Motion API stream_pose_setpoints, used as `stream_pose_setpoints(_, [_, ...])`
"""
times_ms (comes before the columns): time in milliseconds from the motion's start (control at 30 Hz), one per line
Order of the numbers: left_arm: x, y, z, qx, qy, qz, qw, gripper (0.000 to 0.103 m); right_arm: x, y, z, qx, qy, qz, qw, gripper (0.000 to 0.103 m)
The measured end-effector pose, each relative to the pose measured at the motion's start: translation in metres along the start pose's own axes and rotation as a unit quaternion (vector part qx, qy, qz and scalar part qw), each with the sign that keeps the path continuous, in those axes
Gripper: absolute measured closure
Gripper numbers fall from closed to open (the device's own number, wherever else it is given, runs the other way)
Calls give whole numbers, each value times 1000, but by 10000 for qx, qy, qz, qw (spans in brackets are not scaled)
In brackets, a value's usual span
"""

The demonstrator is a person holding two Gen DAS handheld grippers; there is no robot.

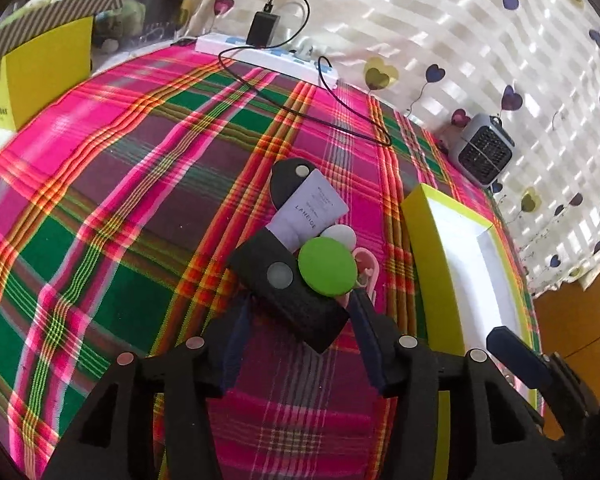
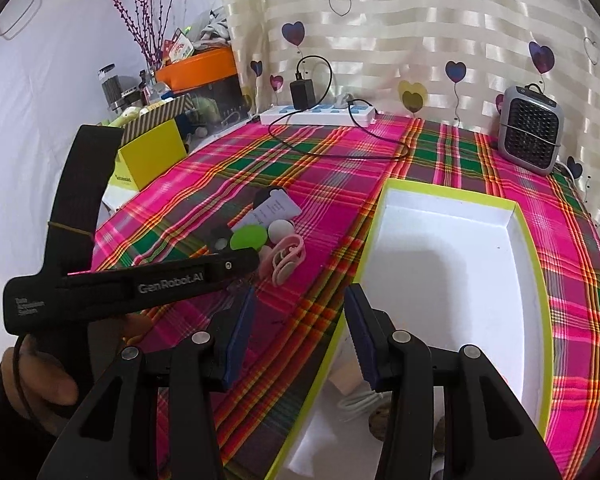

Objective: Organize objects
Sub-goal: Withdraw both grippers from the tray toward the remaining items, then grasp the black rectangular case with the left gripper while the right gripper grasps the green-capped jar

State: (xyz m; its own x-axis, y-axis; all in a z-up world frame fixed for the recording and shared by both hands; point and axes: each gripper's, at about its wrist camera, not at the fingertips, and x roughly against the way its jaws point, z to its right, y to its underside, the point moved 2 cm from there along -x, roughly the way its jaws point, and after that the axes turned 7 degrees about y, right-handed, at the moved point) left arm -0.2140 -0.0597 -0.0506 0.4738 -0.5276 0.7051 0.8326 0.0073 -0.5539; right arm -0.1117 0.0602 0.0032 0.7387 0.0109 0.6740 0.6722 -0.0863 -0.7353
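While cluttered, fan (image 2: 531, 133) beside box (image 2: 516, 216).

A power strip (image 2: 318, 114) is lying along the curtain (image 2: 420, 20) with a black charger (image 2: 302, 94) plugged in; 1 small grey fan (image 2: 531, 134) is standing farther right on the plaid tablecloth (image 2: 340, 168).

bare plaid cloth (image 1: 100, 208) left, item cluster (image 1: 316, 248) centre, tray wall (image 1: 432, 264) blocking right
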Motion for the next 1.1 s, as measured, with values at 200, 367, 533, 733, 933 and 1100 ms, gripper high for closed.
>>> stream_pose_setpoints(200, [12, 0, -16, 5, -509, 163, 9986, 53, 0, 0, -2, 42, -21, -16, 10000, 56])
stream_pose_setpoints(367, [27, -4, -27, -37, -719, 404, 9966, 53, -3, -2, -5, 37, -24, -54, 10000, 56])
stream_pose_setpoints(533, [25, -7, -35, -112, -598, 312, 9977, 53, -18, -11, -19, 102, -2, -187, 9998, 56])
stream_pose_setpoints(733, [20, -15, -30, -288, -86, 167, 9994, 53, -37, -21, -29, 178, 98, -369, 9991, 56])
stream_pose_setpoints(933, [3, -16, -23, -501, 26, -195, 9986, 54, -42, -27, -29, 158, 249, -427, 9987, 56])
stream_pose_setpoints(1100, [5, -19, -32, -547, -83, -170, 9983, 68, -44, -31, -39, 277, 312, -459, 9981, 56])
